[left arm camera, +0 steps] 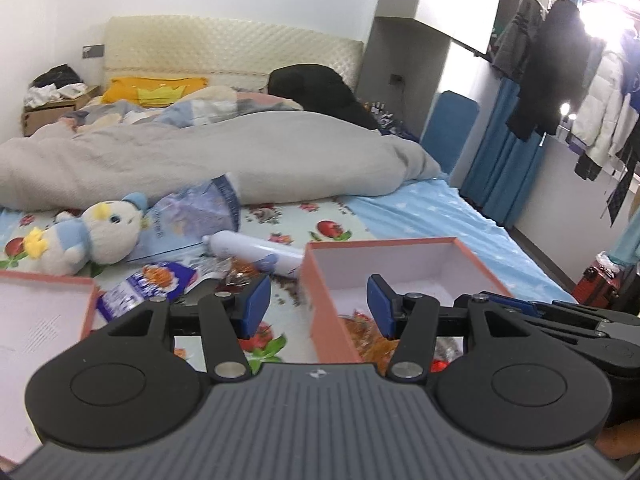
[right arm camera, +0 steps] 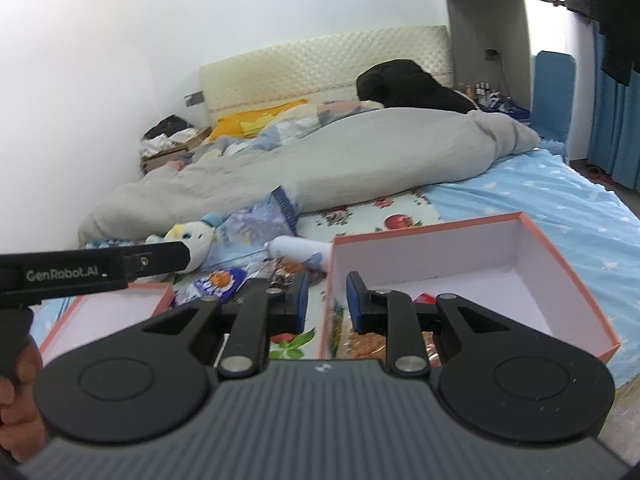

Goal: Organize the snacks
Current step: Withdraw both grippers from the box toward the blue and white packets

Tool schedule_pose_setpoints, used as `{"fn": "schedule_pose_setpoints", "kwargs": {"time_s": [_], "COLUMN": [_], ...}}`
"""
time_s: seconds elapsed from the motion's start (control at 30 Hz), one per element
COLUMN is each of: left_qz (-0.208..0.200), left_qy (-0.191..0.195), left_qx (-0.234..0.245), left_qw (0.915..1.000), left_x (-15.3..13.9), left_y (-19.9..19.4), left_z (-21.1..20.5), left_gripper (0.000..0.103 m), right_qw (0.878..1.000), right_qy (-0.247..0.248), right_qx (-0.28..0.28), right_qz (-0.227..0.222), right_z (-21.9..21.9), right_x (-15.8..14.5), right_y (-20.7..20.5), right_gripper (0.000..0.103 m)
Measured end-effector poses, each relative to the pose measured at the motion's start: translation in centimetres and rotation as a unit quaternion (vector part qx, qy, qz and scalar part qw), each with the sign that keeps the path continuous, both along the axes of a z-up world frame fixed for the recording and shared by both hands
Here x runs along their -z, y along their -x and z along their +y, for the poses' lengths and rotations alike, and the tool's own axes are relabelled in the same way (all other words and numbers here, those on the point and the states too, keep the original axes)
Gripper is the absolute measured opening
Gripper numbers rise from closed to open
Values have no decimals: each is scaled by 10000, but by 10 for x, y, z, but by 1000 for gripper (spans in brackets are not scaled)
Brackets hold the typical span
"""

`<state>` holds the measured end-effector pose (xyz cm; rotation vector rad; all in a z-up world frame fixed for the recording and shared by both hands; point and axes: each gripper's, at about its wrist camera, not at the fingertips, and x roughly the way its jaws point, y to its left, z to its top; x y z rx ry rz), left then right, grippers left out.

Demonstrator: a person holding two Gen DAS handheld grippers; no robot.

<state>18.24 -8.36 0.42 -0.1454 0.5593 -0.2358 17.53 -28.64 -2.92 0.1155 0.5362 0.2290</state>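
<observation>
A pink box (left arm camera: 480, 264) (right arm camera: 568, 280) with a white inside stands on the bed and holds orange snack packets (left arm camera: 372, 340) (right arm camera: 360, 340) and something red (right arm camera: 424, 299). My left gripper (left arm camera: 318, 304) is open and empty, hanging above the box's left wall. My right gripper (right arm camera: 328, 300) hovers over the same wall with a narrow gap between its pads, nothing pinched. Each gripper shows in the other's view, the right gripper (left arm camera: 492, 296) and the left gripper (right arm camera: 182, 256). A blue-and-white snack packet (left arm camera: 152, 280) (right arm camera: 216, 282) and small brown packets (left arm camera: 240, 272) (right arm camera: 288, 270) lie loose on the sheet.
A second pink-edged tray (left arm camera: 90, 292) (right arm camera: 160, 288) lies left of the box. Beyond it are a white bottle (left arm camera: 256, 252) (right arm camera: 296, 250), a large blue-purple bag (left arm camera: 192, 216) (right arm camera: 260, 220), a plush toy (left arm camera: 92, 236) (right arm camera: 192, 240) and a grey duvet (left arm camera: 240, 152) (right arm camera: 320, 168). A hand (right arm camera: 16, 380) holds the left gripper.
</observation>
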Motion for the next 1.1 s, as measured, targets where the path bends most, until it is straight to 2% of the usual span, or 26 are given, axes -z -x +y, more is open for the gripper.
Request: {"fn": "schedule_pose_setpoints", "kwargs": {"time_s": [0.37, 0.63, 0.87, 1.0, 1.1], "left_qz": [147, 324, 531, 684, 777], "left_qy": [67, -26, 159, 448, 436], "left_qx": [-325, -502, -713, -760, -847], "left_qw": [9993, 9982, 9959, 9937, 9924], "left_x": [29, 47, 70, 83, 93], "left_y": [24, 42, 62, 72, 75], "left_z": [60, 95, 120, 133, 140], "left_gripper": [59, 59, 59, 59, 59], "right_qw": [9992, 9978, 9966, 9957, 9952], "right_qy": [201, 342, 552, 493, 550], "right_qx": [-299, -467, -545, -698, -715], "right_qz": [151, 313, 293, 353, 366], "right_z": [49, 77, 96, 106, 115], "right_x": [22, 36, 46, 52, 59], "right_y": [21, 36, 50, 50, 51], "right_gripper": [25, 25, 25, 25, 25]}}
